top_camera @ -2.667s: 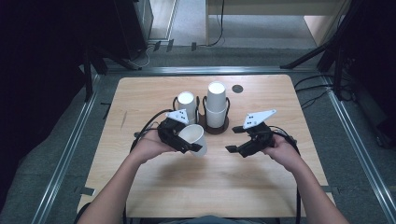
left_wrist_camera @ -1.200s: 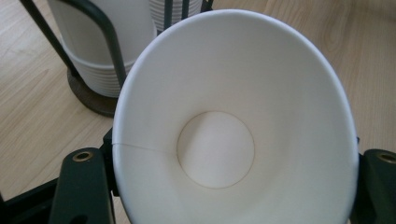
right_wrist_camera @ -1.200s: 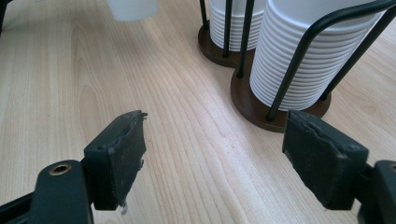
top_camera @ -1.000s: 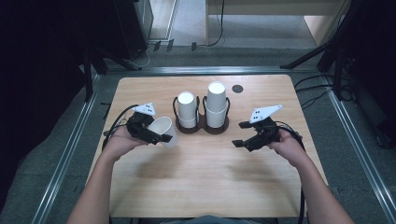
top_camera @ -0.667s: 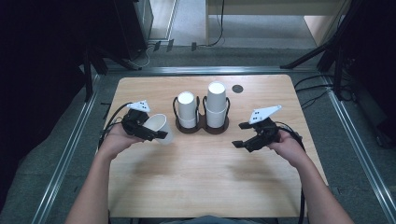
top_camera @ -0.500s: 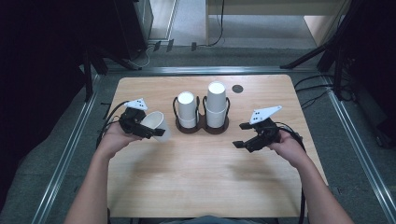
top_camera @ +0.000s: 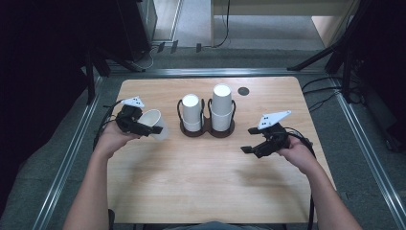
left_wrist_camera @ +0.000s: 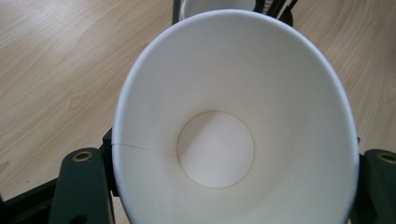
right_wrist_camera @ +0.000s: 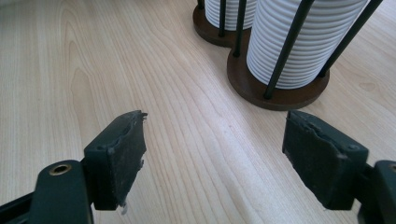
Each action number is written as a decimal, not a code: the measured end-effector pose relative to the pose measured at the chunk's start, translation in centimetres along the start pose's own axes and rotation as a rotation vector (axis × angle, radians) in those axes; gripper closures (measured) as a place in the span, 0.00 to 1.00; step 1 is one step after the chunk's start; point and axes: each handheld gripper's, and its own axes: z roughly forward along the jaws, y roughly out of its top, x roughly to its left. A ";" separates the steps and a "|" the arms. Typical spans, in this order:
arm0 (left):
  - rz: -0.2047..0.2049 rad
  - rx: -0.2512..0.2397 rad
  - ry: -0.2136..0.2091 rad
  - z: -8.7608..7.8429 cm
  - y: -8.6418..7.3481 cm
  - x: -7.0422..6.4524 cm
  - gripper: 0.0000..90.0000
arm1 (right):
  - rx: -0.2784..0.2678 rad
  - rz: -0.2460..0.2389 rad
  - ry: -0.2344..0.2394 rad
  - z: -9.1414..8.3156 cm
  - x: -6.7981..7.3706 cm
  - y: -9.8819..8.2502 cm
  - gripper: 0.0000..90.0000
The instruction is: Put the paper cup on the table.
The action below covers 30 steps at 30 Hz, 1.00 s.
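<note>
— High view first: where's the L tool?
— Near desk left edge, jaws clamped on a white paper cup, cup tipped on its side w/ mouth toward the cam on that tool. Left gripper view: cup interior sits btwn both jaws, empty.
— R tool?
— Right side of desk, jaws spread wide, nothing btwn them. Right gripper view confirms the gap, bare wood under it.
— And the holder?
— Dark two-ring cup holder at desk centre-back, w/ two stacks of white cups; right stack taller. Small dark disc behind, near far edge.
</note>
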 end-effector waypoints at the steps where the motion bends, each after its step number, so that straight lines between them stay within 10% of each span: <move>1: -0.002 0.001 0.004 0.0 0.0 0.1 0.31 | 0.002 0.000 -0.002 0.0 0.0 0.0 0.24; 30: -0.102 0.053 0.131 1.1 -0.9 3.3 0.29 | 0.023 0.002 -0.022 -0.2 0.2 -0.8 0.24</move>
